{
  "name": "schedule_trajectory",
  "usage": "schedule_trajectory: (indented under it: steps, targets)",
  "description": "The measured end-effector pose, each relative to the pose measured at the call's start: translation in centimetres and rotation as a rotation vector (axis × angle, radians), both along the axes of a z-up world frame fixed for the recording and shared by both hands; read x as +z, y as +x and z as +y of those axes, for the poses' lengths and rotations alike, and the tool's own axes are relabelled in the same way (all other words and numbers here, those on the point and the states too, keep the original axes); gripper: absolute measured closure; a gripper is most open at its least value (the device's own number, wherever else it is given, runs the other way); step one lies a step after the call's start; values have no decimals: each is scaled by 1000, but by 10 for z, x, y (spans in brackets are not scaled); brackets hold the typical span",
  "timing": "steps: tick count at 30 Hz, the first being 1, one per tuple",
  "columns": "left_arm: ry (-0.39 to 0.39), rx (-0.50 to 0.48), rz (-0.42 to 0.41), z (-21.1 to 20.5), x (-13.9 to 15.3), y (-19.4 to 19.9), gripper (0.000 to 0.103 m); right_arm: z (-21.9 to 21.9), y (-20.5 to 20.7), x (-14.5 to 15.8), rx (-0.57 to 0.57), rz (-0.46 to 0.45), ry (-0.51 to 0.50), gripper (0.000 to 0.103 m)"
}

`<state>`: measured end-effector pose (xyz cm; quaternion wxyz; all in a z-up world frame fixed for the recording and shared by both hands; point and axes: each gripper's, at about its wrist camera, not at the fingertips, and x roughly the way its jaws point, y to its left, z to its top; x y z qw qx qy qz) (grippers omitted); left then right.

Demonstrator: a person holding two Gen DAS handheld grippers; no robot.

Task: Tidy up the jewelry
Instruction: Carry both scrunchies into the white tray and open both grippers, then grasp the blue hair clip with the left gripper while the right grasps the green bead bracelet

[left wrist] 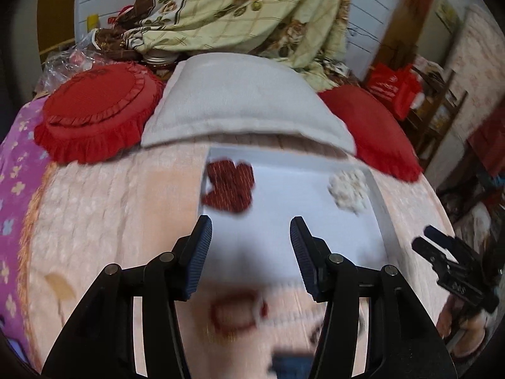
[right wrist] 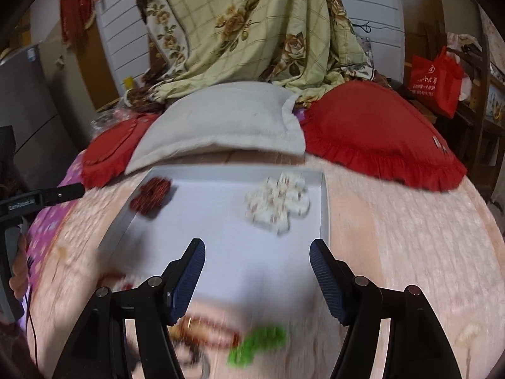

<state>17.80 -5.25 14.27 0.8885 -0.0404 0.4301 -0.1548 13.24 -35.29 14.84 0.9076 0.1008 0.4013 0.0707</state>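
Note:
A shallow white tray [left wrist: 284,237] [right wrist: 221,237] lies on a pink blanket. In it sit a dark red beaded piece [left wrist: 230,186] [right wrist: 151,195] at the far left and a white beaded piece [left wrist: 347,191] [right wrist: 277,202] at the far right. A red bead bracelet [left wrist: 236,312] [right wrist: 208,328] and a green bead piece [right wrist: 257,344] lie blurred on the blanket in front of the tray. My left gripper [left wrist: 251,230] is open and empty over the tray's near edge. My right gripper [right wrist: 257,249] is open and empty over the tray; it also shows in the left wrist view [left wrist: 442,249].
A grey pillow [left wrist: 240,101] [right wrist: 221,126] lies just behind the tray, with red frilled cushions [left wrist: 98,110] [right wrist: 375,135] on both sides. A floral sheet [right wrist: 252,31] hangs behind. A red bag [right wrist: 435,79] and shelves stand at the right.

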Motion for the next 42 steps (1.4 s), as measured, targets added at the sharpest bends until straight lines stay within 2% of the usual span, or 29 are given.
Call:
schedule_trajectory:
  steps: [2,6,10,12,16,19,24,31,33,38,41,42]
  targets:
    - [-28,-13,14,4,-7,-27,43,0,-24,-6,11,12,18,37]
    - [-77,-30,71,4,-30,-75,43,-5,-65,-26,0,34,31,37]
    - [-91,-37,111,-1,-52,-105,43,-15,-82,-50,-31,93,86,37]
    - [-115,-37,134,-3,-60,-112,43,-19,-87,-58,-46,110,120,40]
    - [-126,-22,136,-5,-69,-117,43,-17,-86,-65,-54,121,158,41]
    - [-124,-37,143,-4,-77,-117,43,-8,-84,-69,-28,124,167,45]
    - [-93,-66,146,-14,-89,-114,43,10,-78,-76,5,129,171,46]
    - [-99,-87,180,-22,-105,-105,42,17,-63,-83,-19,133,130,46]
    - [-115,-91,177,-22,-106,-104,42,17,-59,-85,-29,135,117,51]
    - [-162,-108,199,-26,-109,-101,41,16,-45,-90,-59,141,89,57]
    - [-164,-105,197,-28,-110,-102,39,14,-37,-91,-81,140,110,58]
    - [-161,-105,191,-29,-109,-103,39,14,-34,-92,-87,141,109,62]
